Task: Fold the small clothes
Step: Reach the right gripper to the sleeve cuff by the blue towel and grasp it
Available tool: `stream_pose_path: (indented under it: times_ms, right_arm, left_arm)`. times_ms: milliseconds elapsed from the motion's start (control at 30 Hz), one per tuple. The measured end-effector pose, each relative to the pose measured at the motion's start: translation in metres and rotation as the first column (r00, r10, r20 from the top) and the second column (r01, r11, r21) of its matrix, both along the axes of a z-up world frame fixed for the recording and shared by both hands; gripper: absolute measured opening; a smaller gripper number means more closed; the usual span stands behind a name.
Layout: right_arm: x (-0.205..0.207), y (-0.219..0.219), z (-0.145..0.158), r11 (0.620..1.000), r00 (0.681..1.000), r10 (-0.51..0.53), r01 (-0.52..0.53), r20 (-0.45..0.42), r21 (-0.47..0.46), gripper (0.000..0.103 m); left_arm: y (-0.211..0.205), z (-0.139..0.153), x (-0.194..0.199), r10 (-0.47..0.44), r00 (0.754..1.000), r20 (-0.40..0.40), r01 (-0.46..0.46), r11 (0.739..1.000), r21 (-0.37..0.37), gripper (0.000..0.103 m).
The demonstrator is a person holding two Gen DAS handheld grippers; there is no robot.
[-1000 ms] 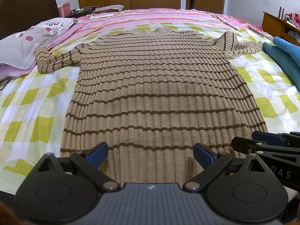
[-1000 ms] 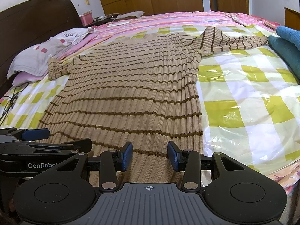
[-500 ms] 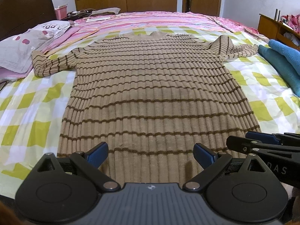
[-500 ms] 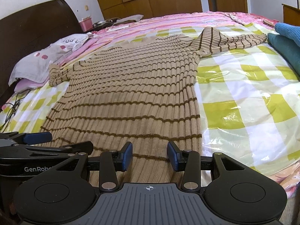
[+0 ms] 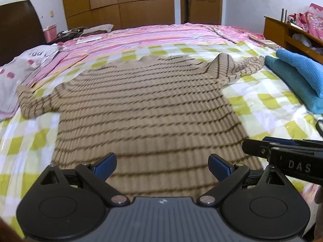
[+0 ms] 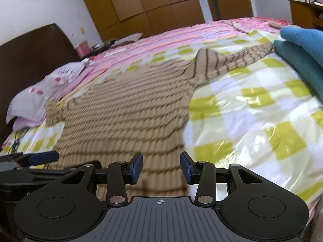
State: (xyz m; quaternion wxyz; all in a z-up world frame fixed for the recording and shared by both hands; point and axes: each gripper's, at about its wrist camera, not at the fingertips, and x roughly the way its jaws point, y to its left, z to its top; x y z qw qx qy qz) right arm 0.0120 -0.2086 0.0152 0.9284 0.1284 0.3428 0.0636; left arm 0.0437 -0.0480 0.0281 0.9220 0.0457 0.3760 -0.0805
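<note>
A tan ribbed sweater with thin brown stripes (image 5: 145, 109) lies flat on the bed, sleeves spread out, hem toward me. It also shows in the right wrist view (image 6: 125, 121). My left gripper (image 5: 162, 166) is open wide and empty above the hem near its middle. My right gripper (image 6: 161, 168) is open and empty above the hem's right corner. The right gripper shows in the left wrist view (image 5: 282, 151) at the right edge; the left gripper shows in the right wrist view (image 6: 30, 161) at the left edge.
The bed carries a yellow-green checked sheet (image 5: 262, 104) and a pink striped cover (image 5: 161, 36). A grey pillow (image 5: 24, 68) lies at the left, folded blue cloth (image 5: 298, 74) at the right. A dark headboard (image 6: 34, 48), a wardrobe and a wooden shelf (image 5: 286, 32) stand around.
Both grippers have lifted and tilted up, so the sweater sits lower and farther in view. Their jaws stay open as before. The sweater has not moved.
</note>
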Motion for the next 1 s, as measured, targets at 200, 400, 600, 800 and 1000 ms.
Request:
stream_pose_path:
  times_ms: [200, 400, 600, 800, 1000]
  right_arm:
    - [0.024, -0.023, 0.005, 0.999, 0.999, -0.046, 0.045, 0.017, 0.011, 0.041]
    - [0.053, -0.051, 0.005, 0.996, 0.996, -0.093, 0.093, 0.013, 0.016, 0.041]
    - [0.100, -0.095, 0.010, 0.982, 0.982, -0.189, 0.188, 0.026, 0.022, 0.041]
    - [0.159, -0.149, 0.009, 0.948, 0.948, -0.316, 0.315, 0.033, 0.040, 0.041]
    - [0.214, -0.193, -0.004, 0.890, 0.892, -0.452, 0.450, 0.009, 0.080, 0.041]
  left_arm:
    - [-0.021, 0.004, 0.029, -0.024, 1.000, 0.006, 0.025, 1.000, -0.016, 0.101]
    - [-0.044, 0.005, 0.063, -0.053, 0.999, 0.010, 0.053, 0.998, -0.034, 0.101]
    - [-0.069, 0.007, 0.099, -0.071, 0.997, 0.033, 0.072, 0.996, -0.053, 0.101]
    - [-0.092, 0.006, 0.134, -0.076, 0.995, 0.067, 0.080, 0.995, -0.063, 0.101]
    - [-0.106, -0.002, 0.161, -0.062, 0.995, 0.081, 0.068, 0.995, -0.069, 0.101]
